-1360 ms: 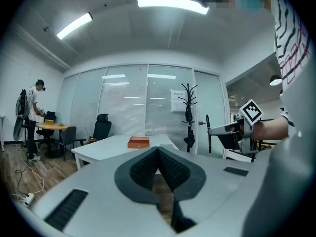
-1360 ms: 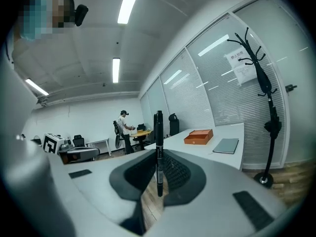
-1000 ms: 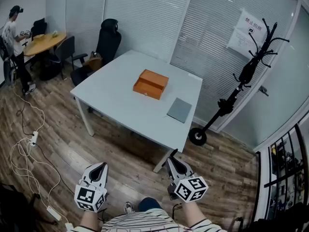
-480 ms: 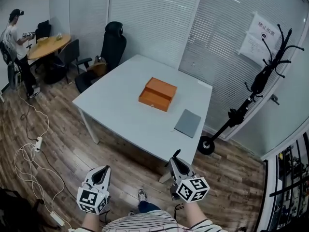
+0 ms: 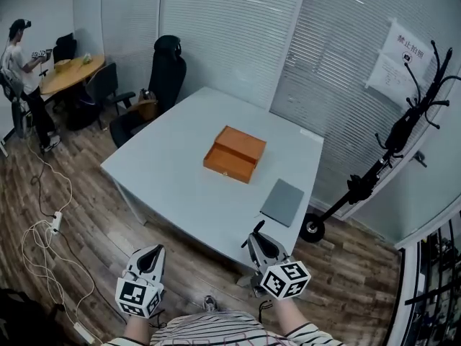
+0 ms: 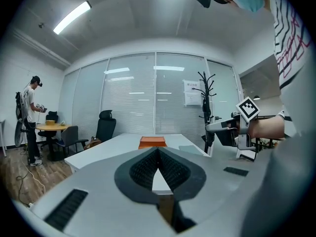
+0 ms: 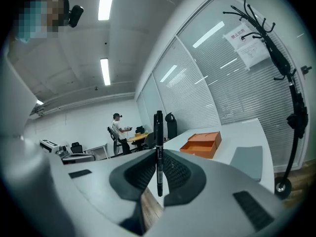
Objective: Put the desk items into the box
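The pen [image 7: 158,132] could tip or slip out on the way to the box [image 5: 235,153], since much of it stood above the pads. The right tool [image 5: 254,231] was closed on it, upright. The left tool [image 5: 149,254] was closed and empty. The orange box lay open mid-counter [image 5: 166,179], well apart from both tools, with a grey pad [image 5: 282,202] near it.

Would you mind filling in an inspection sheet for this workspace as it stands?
Surface: white table, holds two items.
Job's things: orange box, open, on the table; grey pad beside it, apart; black pen in the right gripper.
Clutter: nothing seen.
Grippers: left gripper shut, empty; right gripper shut on the pen.
Cables: white cables loose on the floor.
Surroundings: office chair, coat stand, person far left.
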Tool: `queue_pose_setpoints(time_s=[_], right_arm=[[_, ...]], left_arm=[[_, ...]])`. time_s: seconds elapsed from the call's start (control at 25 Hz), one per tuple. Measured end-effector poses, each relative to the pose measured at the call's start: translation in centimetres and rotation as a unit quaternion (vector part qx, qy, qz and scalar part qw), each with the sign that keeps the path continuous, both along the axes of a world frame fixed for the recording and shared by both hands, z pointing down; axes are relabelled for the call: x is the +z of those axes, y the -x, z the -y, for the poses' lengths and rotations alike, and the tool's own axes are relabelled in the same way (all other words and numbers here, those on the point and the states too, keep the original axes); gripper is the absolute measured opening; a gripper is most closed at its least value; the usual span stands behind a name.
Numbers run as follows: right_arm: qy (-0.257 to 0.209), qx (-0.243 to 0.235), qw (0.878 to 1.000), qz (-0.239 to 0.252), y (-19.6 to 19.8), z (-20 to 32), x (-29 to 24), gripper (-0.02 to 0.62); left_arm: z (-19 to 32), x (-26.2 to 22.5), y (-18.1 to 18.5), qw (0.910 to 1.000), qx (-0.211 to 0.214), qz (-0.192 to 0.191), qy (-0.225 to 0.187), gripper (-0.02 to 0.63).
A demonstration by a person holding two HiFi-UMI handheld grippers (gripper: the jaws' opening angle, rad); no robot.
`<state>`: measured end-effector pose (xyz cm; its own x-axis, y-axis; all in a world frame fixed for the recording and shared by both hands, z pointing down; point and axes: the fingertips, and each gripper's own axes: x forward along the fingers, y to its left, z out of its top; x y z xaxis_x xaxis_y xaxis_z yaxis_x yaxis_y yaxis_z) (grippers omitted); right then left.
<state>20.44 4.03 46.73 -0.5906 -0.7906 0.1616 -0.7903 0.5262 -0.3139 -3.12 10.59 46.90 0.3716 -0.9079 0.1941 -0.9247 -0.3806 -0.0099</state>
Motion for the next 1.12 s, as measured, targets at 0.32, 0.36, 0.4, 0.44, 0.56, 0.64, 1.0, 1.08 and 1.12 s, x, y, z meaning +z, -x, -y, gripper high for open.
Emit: queue_pose_setpoints(time_s=[0.32,0.36,0.4,0.44,0.56,0.64,1.0,1.08,1.12], right_arm=[[0.003,-0.005,1.0,-0.01,0.8,4.6,1.0,0.057],[0.005,-0.003,1.0,-0.012,1.2,5.1,1.2,0.057],[0.007,0.001,1.0,-0.014,1.7,5.6,1.5,0.057],[0.009,0.006,1.0,-0.015,2.2,6.2,1.7,0.057],[0.014,0.029,0.999,-0.018,3.8,8.0,1.9,0.057],[0.016,0.047,0.999,-0.02,4.8,9.2,1.8,0.057],[0.018,0.145,0.989,-0.026,8.7,14.2,1.2,0.057],[0.015,0.168,0.985,-0.026,9.5,15.3,1.0,0.057],[0.014,0.177,0.984,-0.027,9.8,15.8,0.9,0.057]], left_arm=[[3.5,1.8,0.3,0.9998,0.001,0.006,0.016,0.021],[4.1,1.9,0.7,0.9998,0.003,0.007,0.016,0.021],[4.7,2.1,1.3,0.9999,0.005,0.006,0.015,0.021],[5.5,2.2,2.0,0.9999,0.008,0.003,0.015,0.021],[8.2,2.5,3.7,0.9995,0.027,0.0,0.017,0.021],[10.1,2.6,4.7,0.9987,0.047,0.002,0.019,0.021],[19.8,2.3,8.1,0.9875,0.156,0.004,0.022,0.021],[21.9,2.2,8.8,0.9833,0.181,0.006,0.021,0.021],[22.9,2.2,9.1,0.9811,0.192,0.008,0.02,0.021]])
